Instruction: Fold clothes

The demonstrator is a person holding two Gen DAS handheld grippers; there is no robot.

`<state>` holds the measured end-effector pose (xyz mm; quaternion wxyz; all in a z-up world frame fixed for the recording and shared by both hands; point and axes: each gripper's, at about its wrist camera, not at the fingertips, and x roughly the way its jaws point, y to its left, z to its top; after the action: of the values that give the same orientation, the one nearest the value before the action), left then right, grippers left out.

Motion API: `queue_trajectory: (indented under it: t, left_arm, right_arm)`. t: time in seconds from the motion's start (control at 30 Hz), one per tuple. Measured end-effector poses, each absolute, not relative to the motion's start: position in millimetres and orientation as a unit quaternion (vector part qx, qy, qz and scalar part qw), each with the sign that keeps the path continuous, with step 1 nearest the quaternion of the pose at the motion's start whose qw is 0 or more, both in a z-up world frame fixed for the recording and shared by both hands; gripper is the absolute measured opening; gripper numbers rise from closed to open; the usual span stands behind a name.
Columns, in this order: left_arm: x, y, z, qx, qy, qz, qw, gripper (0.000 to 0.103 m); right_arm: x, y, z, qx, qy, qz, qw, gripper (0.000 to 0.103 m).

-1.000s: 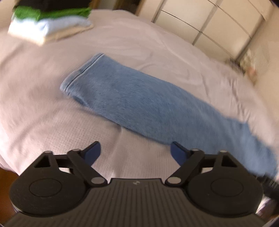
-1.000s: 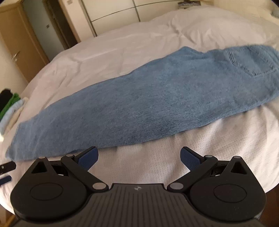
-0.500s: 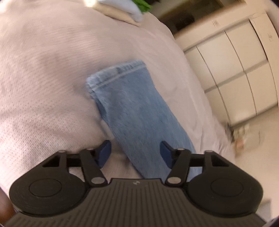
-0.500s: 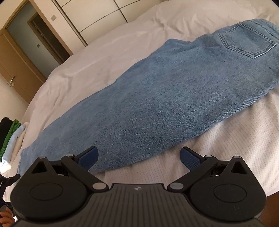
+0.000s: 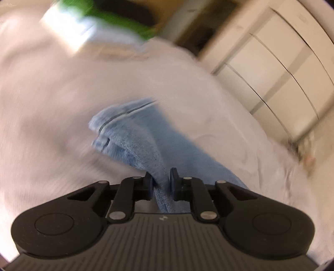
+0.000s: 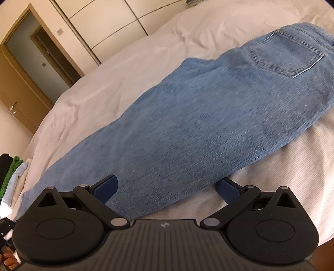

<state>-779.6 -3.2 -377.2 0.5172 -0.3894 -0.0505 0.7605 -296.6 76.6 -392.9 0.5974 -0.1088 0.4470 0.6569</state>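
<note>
Light blue jeans [image 6: 198,125] lie flat along the white bed [image 6: 125,68], back pocket [image 6: 286,54] at the upper right. In the left wrist view the hem end of the jeans [image 5: 146,135] is bunched. My left gripper [image 5: 161,181] is closing, with a raised fold of denim pinched between its pads a little behind the hem. My right gripper [image 6: 167,189] is open and low over the near edge of the leg: its left finger is above the denim, its right finger is at the edge by the sheet. The left view is blurred.
A stack of folded clothes [image 6: 12,177] in black, green and white sits at the bed's left end, also blurred as the stack [image 5: 100,18] in the left wrist view. Pale wardrobe doors [image 5: 281,62] and a brown door [image 6: 23,93] stand beyond the bed. A person's fingers [image 6: 8,256] show at lower left.
My left gripper swung round to the hem end of the leg and its jaws came together on a fold of denim. The right gripper moved closer over the jeans and stayed open.
</note>
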Motion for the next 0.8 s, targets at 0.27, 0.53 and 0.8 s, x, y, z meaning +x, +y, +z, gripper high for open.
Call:
queue_trajectory:
  t: [0.27, 0.53, 0.8]
  left_arm:
    - [-633.3, 35.1, -305.4, -0.196, 0.080, 0.688, 0.694, 0.010]
    - [-475.6, 76.8, -362.2, -0.182, 0.243, 0.532, 0.790, 0.016]
    - [-505.1, 39.0, -336.6, -0.208, 0.219, 0.512, 0.804, 0.025]
  right_arm:
    - [-258.1, 69.7, -384.1, -0.069, 0.436, 0.645, 0.624, 0.103]
    - [-212.5, 51.4, -369.8, -0.019, 0.425, 0.626, 0.654, 0.103]
    - [-190.4, 47.1, -376.8, 0.092, 0.500, 0.652, 0.563, 0.089]
